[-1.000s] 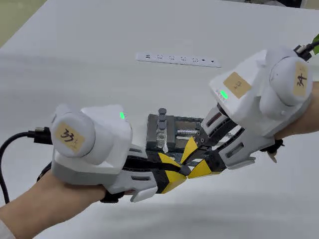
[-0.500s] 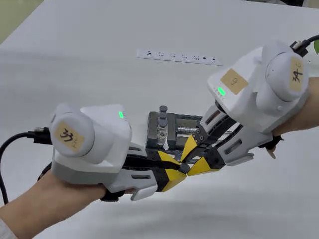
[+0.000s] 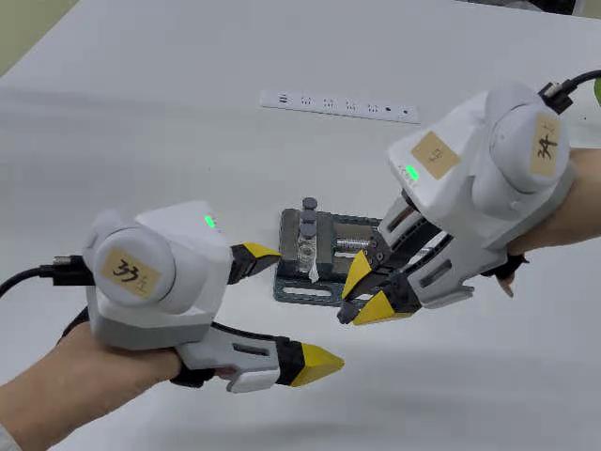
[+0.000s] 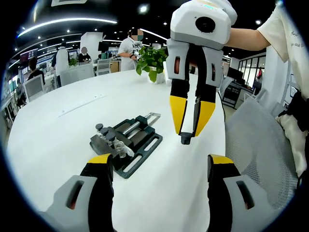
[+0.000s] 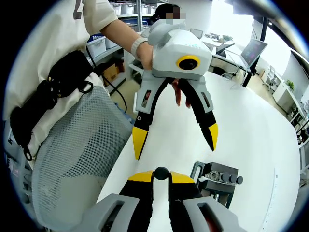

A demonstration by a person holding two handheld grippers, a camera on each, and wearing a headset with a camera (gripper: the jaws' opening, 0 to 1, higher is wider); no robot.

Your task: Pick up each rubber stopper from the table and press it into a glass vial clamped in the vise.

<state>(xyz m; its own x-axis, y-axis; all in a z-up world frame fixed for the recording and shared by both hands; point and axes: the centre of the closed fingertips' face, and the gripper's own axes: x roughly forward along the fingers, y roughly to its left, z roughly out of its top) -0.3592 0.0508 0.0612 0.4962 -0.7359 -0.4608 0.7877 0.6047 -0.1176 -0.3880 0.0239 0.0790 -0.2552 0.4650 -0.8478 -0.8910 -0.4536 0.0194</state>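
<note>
A dark vise (image 3: 291, 282) (image 4: 140, 142) (image 5: 219, 180) sits mid-table and clamps a row of glass vials (image 3: 306, 246). The far vials carry dark stoppers (image 3: 308, 206); the nearest one (image 4: 124, 150) looks like bare clear glass. My right gripper (image 3: 346, 307) (image 5: 161, 178) hangs just right of the vise, shut on a dark rubber stopper (image 5: 161, 172) (image 4: 186, 140). My left gripper (image 3: 289, 307) (image 4: 159, 165) is open at the near left with nothing between its jaws, and it faces the right gripper (image 4: 187, 135).
A white power strip (image 3: 338, 105) lies at the far side of the white table (image 3: 169, 122). A grey mesh chair (image 5: 72, 145) (image 4: 256, 140) stands at the table's near edge. A potted plant (image 4: 152, 58) sits at the far end.
My left gripper's jaws have opened and drawn back down-left from the right gripper's tips, where both met before. The right gripper has barely moved and keeps its jaws shut.
</note>
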